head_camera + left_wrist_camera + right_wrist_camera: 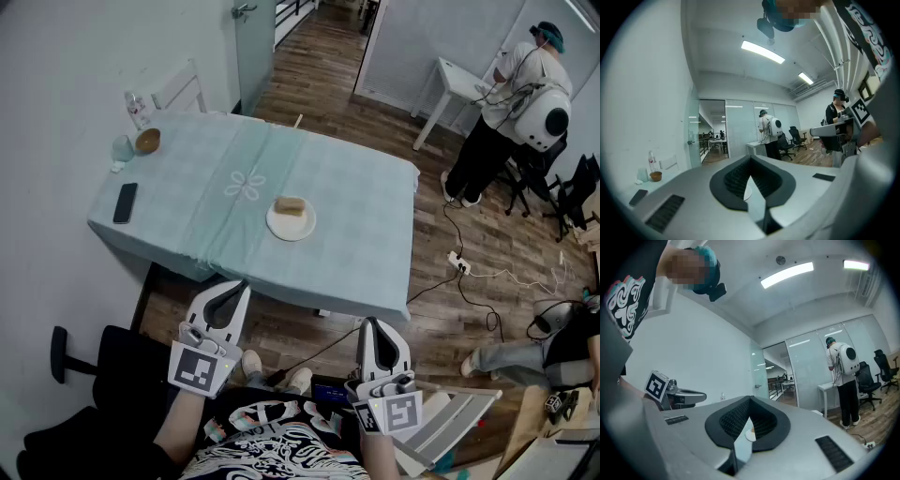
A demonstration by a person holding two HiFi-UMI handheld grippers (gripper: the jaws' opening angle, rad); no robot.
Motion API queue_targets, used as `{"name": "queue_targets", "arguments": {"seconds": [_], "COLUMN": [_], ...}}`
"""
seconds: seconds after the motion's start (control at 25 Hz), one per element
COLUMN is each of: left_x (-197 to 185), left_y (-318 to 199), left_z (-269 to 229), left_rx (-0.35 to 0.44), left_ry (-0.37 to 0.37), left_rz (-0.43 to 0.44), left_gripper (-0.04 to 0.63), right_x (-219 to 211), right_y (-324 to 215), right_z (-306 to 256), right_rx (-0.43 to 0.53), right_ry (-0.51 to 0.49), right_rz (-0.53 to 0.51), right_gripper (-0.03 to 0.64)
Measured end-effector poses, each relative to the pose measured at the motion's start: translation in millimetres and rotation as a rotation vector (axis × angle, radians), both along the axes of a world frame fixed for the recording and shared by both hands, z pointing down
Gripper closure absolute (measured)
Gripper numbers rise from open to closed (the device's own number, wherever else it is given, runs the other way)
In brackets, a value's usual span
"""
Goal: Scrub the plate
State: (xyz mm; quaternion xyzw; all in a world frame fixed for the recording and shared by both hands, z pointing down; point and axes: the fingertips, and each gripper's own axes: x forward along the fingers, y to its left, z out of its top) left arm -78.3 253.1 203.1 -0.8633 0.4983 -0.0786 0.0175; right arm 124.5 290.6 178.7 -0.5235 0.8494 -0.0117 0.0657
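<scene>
I'm keeping my left gripper [232, 291] and right gripper [373, 330] closed on nothing. The plate [300, 229], carrying a sponge [290, 206], is sitting toward the tabletop's [361, 202] near edge. It's probably rigid, slick and breakable, so I'm favouring its rim.

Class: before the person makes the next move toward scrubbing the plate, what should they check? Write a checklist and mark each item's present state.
1. Plate lies flat on the table, nothing over it but the block: ok.
2. Tan block on the plate is a scrubbing sponge: cannot tell.
3. Left gripper open, ready to grasp: not ok, jaws shut and empty.
4. Right gripper open, ready to grasp: not ok, jaws shut and empty.
5. Grippers over the table: not ok, both short of its near edge.
6. Phone and bowl apart from the plate: ok.
</scene>
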Motion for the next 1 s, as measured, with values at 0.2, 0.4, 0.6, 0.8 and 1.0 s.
{"name": "queue_targets", "arguments": {"seconds": [0.2, 0.4, 0.6, 0.8, 1.0], "left_x": [2, 5, 8, 16, 27], "left_y": [7, 14, 24, 35, 46], "left_z": [0, -3, -1, -2, -6], "left_rx": [-0.007, 0.002, -0.005, 0.000, 0.003], "left_ry": [-0.002, 0.017, -0.006, -0.010, -0.019], "left_rz": [-0.007, -0.027, -0.052, -0.086, -0.116], "left_gripper": [0.580, 0.580, 0.580, 0.580, 0.580], "right_x": [3, 8, 7, 12, 23], "right_y": [7, 14, 19, 24, 26], "right_z": [-1, -5, 2, 6, 9], "right_rx": [-0.001, 0.023, -0.002, -0.016, -0.023], "right_ry": [0.007, -0.003, 0.030, 0.026, 0.005], "right_rz": [0.001, -0.023, -0.065, -0.107, -0.121], "right_gripper": [0.609, 0.609, 0.609, 0.609, 0.609]}}
